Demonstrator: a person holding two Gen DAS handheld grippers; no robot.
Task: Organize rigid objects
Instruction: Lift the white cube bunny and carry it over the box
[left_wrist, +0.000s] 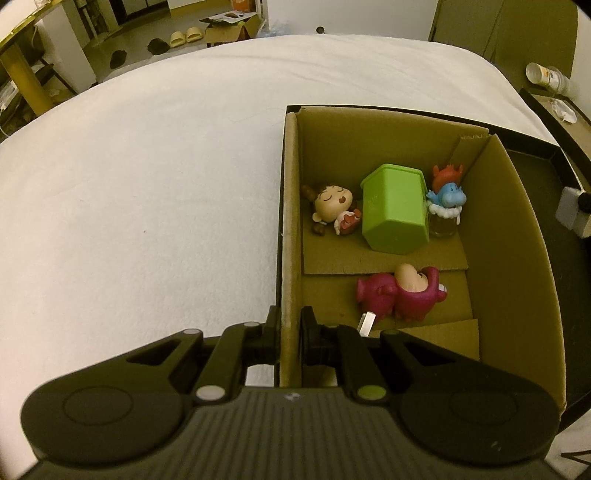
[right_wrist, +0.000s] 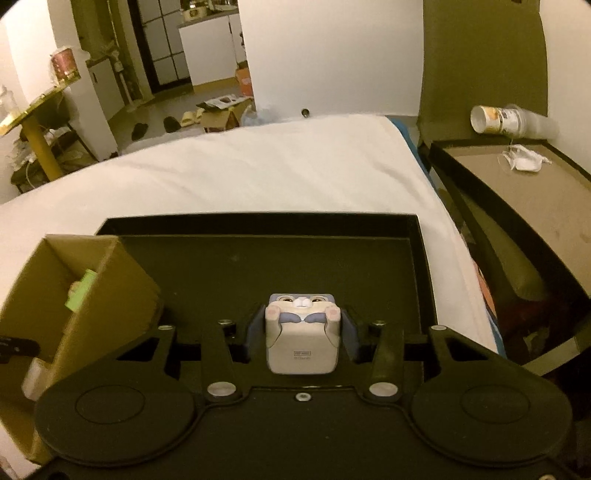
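Four toys already lie in the cardboard box (left_wrist: 517, 236): a brown-haired doll (left_wrist: 334, 206), a green block (left_wrist: 395, 210), a blue figure (left_wrist: 447, 195) and a pink figure (left_wrist: 402, 291). A fifth, a grey-and-white cube toy (right_wrist: 302, 332), sits pinched between the fingers of the right tool (right_wrist: 302, 334), which is narrowly parted and clamped on its sides, poised above the black tray (right_wrist: 417, 229) beside the box. By the look of it, this toy goes into the box next, and the wrist views show no other loose toy on the tray or the bed (left_wrist: 147, 166), so the job seems near its end.

The left tool (left_wrist: 290, 334) is closed tight on the box's left wall, steadying it. A small pale object (left_wrist: 367, 323) lies near the pink figure; what it is cannot be made out. The box's near wall stands between the held toy and the open floor inside, and must be cleared. A tipped cup (right_wrist: 495, 120) and crumpled tissue (right_wrist: 524, 162) sit on a side stand (right_wrist: 517, 206), well apart.
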